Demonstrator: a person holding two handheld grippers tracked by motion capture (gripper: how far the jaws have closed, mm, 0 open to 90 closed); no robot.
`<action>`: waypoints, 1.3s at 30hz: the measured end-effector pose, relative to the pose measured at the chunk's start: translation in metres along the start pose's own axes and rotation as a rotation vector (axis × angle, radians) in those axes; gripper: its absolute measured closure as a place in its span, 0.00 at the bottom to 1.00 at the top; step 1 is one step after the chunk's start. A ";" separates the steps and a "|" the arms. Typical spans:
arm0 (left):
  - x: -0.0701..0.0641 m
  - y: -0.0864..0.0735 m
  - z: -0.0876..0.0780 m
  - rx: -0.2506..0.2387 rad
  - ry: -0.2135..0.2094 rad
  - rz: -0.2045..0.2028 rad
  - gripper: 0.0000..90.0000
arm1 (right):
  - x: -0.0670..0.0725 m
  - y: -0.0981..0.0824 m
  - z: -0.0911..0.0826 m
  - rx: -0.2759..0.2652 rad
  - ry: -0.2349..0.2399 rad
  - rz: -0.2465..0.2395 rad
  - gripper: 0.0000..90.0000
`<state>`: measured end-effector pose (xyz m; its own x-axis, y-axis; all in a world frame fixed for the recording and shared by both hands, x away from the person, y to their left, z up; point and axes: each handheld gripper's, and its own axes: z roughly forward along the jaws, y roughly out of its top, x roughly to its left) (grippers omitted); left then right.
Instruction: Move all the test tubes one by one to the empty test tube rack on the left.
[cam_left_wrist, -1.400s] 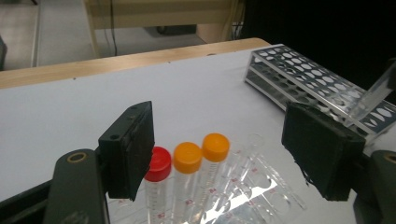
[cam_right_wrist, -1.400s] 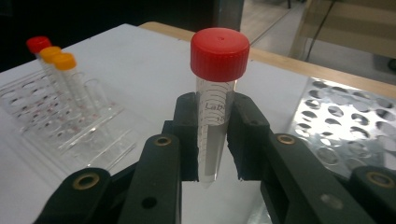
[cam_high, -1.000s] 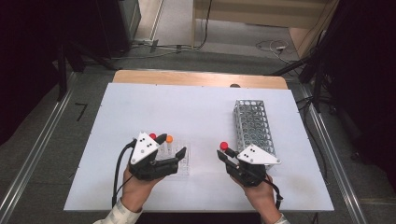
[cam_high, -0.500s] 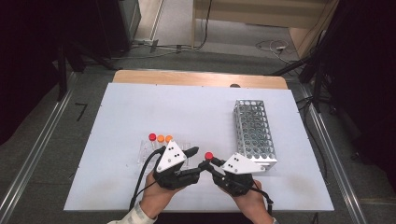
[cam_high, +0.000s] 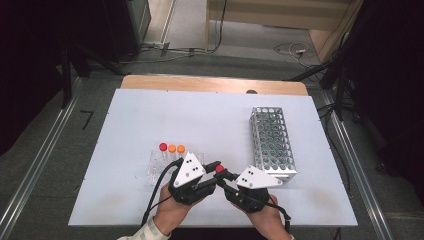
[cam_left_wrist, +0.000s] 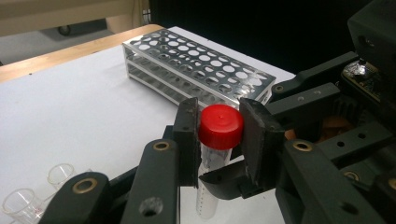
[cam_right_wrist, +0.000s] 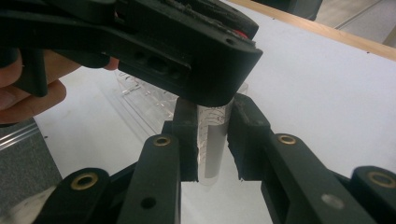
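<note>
Low in the centre of the high view, the left gripper (cam_high: 212, 167) has swung in to meet the right gripper (cam_high: 226, 176). Right jaws clamp the clear tube (cam_right_wrist: 214, 140); left jaws flank its red cap (cam_left_wrist: 221, 126), likely closing to unscrew it above the worktop (cam_high: 150, 115).

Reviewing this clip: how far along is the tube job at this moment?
Early. Nothing looks placed: the metal rack shows no tubes. In hand: the red-capped tube, with the left claw around its cap and the right claw on its clear body. Left: three capped tubes in the clear holder.
</note>
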<state>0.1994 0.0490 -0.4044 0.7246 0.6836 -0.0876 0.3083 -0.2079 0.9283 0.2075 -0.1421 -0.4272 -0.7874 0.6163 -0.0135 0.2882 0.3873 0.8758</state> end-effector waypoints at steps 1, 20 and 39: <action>0.000 0.001 -0.001 -0.001 0.003 0.003 0.78 | 0.000 0.000 0.000 -0.001 0.004 0.001 0.75; 0.060 0.014 -0.077 -0.073 0.210 -0.086 0.78 | -0.019 -0.002 -0.012 -0.006 0.010 0.035 0.41; 0.097 0.002 -0.090 -0.071 0.430 -0.098 0.78 | -0.027 -0.005 -0.012 0.006 -0.009 0.053 0.35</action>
<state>0.2152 0.1782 -0.3780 0.3671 0.9296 -0.0323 0.3088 -0.0891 0.9470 0.2203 -0.1689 -0.4250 -0.7660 0.6422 0.0284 0.3324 0.3580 0.8725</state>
